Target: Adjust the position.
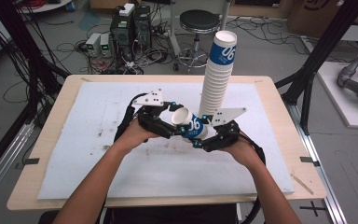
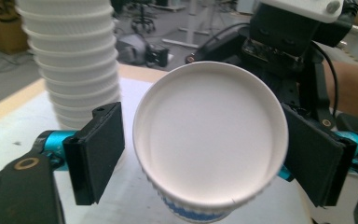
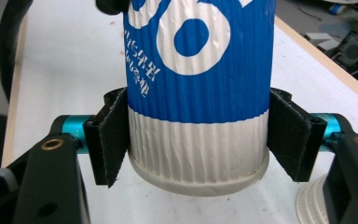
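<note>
1. Presently, the right claw [image 3: 193,140] is clamped on the base end of a ribbed paper cup [image 1: 190,125], held on its side above the desk [image 1: 51,140].
2. The left claw [image 2: 205,154] is spread wide at the cup's open rim [image 2: 209,135]; one pad seems close to the rim, the other stands apart.
3. Judgement: for a clean handover, close the left claw gently on the rim so the thin wall does not crush, before the right lets go.
4. The tall cup stack [image 1: 216,79] stands just behind the claws; open desk lies toward the person.
</note>
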Motion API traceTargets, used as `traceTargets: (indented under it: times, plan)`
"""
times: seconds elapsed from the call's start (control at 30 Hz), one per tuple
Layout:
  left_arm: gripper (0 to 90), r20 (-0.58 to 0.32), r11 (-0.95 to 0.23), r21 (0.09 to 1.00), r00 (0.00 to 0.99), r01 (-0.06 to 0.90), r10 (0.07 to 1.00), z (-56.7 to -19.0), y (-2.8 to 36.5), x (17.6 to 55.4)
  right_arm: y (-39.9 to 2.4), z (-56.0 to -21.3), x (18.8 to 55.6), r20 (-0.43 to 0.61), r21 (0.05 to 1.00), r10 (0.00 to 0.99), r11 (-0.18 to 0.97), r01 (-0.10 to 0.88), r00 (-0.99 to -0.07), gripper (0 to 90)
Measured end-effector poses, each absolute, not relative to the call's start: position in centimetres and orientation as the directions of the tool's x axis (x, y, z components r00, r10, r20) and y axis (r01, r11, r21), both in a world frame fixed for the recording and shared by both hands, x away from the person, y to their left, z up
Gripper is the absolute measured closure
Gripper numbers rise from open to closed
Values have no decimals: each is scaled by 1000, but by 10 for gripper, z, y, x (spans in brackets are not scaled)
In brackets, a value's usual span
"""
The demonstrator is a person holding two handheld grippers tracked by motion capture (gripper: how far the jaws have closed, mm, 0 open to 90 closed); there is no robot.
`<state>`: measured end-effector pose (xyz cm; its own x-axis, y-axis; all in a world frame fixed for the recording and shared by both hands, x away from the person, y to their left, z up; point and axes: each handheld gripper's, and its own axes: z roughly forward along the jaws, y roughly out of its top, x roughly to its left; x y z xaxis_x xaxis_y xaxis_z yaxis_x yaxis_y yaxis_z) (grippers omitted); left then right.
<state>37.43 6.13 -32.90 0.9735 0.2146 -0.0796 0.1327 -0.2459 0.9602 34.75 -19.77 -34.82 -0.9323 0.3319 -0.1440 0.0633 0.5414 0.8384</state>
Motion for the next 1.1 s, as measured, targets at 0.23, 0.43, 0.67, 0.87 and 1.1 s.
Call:
traceTargets:
  times: [0.23, 0.43, 0.67, 0.87, 1.1]
  plan:
    - [295, -74, -249, 962, 982, 116, 172, -330, 64, 377, -200, -349, 346, -138, 850, 343, 523, 67, -929, 202]
    - [301, -132, -136, 979, 981, 151, 145, -333, 69, 378, -207, -352, 346, -12, 920, 397, 364, 146, -918, 150]
    - [289, -135, -185, 970, 981, 160, 139, -334, 67, 374, -202, -355, 347, -68, 891, 320, 446, 87, -945, 236]
    - [162, -47, -266, 959, 983, 94, 178, -331, 63, 370, -201, -353, 347, -128, 846, 284, 531, 44, -950, 248]
    - [297, -74, -278, 956, 994, 94, 81, -334, 63, 370, -199, -349, 344, -156, 811, 235, 585, 11, -960, 247]
